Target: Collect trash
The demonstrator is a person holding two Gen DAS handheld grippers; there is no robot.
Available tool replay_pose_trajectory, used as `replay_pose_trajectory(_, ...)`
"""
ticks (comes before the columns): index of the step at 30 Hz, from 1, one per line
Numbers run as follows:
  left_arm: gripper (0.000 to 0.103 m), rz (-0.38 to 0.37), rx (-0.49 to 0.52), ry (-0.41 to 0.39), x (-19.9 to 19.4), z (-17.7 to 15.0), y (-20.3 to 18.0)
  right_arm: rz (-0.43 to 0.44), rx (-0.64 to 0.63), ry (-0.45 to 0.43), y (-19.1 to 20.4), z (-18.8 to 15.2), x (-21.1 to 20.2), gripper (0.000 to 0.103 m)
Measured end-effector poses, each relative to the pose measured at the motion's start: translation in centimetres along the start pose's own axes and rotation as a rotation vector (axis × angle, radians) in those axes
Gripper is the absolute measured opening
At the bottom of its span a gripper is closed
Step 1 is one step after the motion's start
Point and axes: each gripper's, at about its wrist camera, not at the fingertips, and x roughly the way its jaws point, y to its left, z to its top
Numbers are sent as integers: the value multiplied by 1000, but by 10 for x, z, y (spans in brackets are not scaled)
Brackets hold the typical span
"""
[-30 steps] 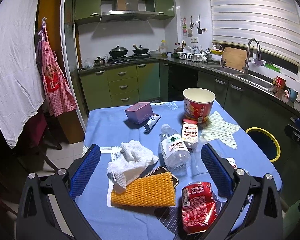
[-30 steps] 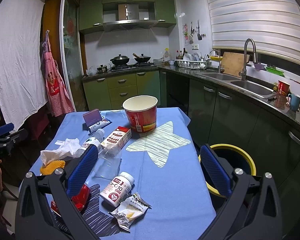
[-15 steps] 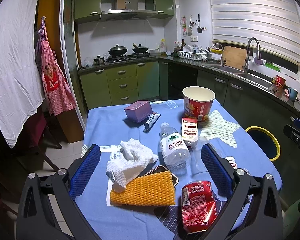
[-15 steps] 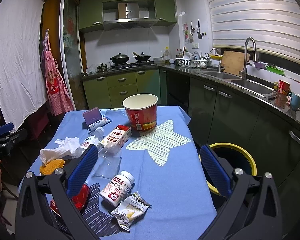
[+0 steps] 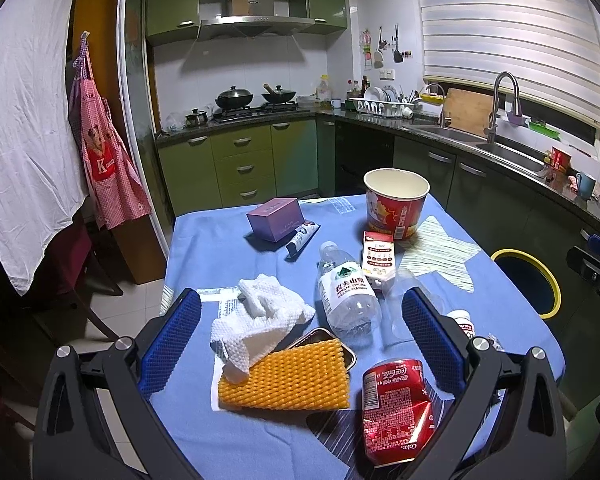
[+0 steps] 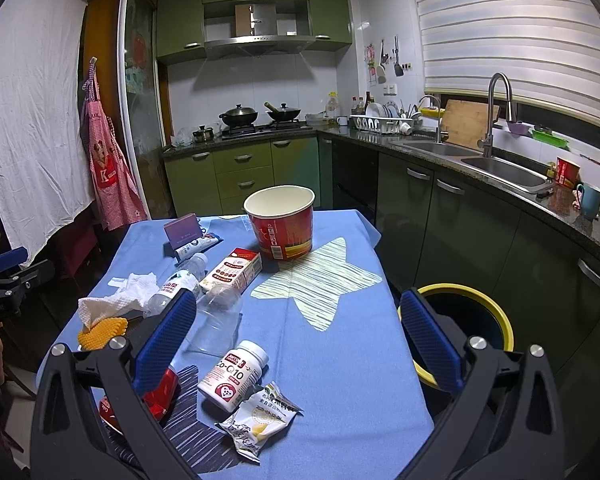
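Note:
Trash lies on a blue-clothed table [image 5: 204,248]. In the left wrist view: a crushed red cola can [image 5: 396,408], an orange foam net [image 5: 284,380] over a metal tin, a crumpled white tissue [image 5: 260,316], a water bottle [image 5: 346,300], a carton [image 5: 377,258] and a red paper bucket [image 5: 396,204]. My left gripper [image 5: 300,336] is open and empty above the tissue and net. In the right wrist view: a white pill bottle [image 6: 232,374], a snack wrapper [image 6: 258,418], a clear plastic cup [image 6: 216,320]. My right gripper [image 6: 298,332] is open and empty above them.
A yellow-rimmed dark bin [image 6: 466,328] stands on the floor right of the table, also in the left wrist view [image 5: 528,280]. A purple box [image 5: 276,218] and a tube [image 5: 302,238] lie at the table's far side. Green cabinets and a sink counter [image 6: 500,168] run behind.
Both grippers have barely shifted. The objects on the table have not moved.

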Motion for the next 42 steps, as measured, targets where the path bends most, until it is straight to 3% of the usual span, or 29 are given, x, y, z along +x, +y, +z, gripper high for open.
replay_pose_trajectory(18, 99, 1, 4, 14, 7, 1, 0, 3, -1, 6, -2, 0, 2, 97)
replay_pose_trajectory(21, 99, -13, -1, 27, 22, 11, 5, 13, -32, 17, 0, 7, 11, 97)
replay_pose_trajectory(24, 99, 30, -17, 56, 50, 28, 17, 42, -77, 36, 1, 30, 29, 97)
replay_pose_trajectory(27, 99, 49, -10, 72, 82, 46, 29, 124, -64, 94, -5, 64, 61, 97)
replay_pose_trajectory(32, 99, 28, -37, 88, 145, 81, 59, 162, -22, 270, -18, 120, 145, 97)
replay_pose_trajectory(37, 99, 48, -62, 61, 201, 103, 83, 150, 67, 474, -39, 154, 251, 66)
replay_pose_trajectory(42, 99, 79, -90, 80, 248, 102, 94, 66, 72, 657, -42, 155, 340, 51)
